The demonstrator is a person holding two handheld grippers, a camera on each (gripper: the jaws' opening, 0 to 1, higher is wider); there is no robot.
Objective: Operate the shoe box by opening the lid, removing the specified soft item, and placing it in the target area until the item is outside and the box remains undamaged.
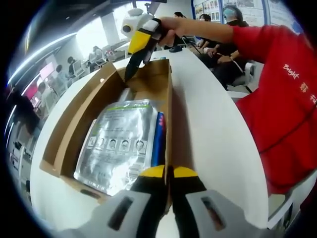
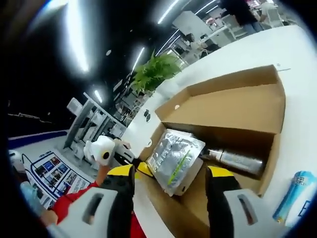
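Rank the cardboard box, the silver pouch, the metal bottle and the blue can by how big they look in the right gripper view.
1. Cardboard box
2. Silver pouch
3. Metal bottle and blue can look alike; the can is cut off at the edge, so unranked.

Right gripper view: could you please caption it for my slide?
Open right tool poised over silver pouch inside opened cardboard box.

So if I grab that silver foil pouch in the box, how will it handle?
The silver foil pouch looks creased and glossy, so probably floppy and a bit slippery; pinch an edge firmly. It looks flat and thin, so likely light. It leans on the box wall, so it may sag when the right gripper lifts it.
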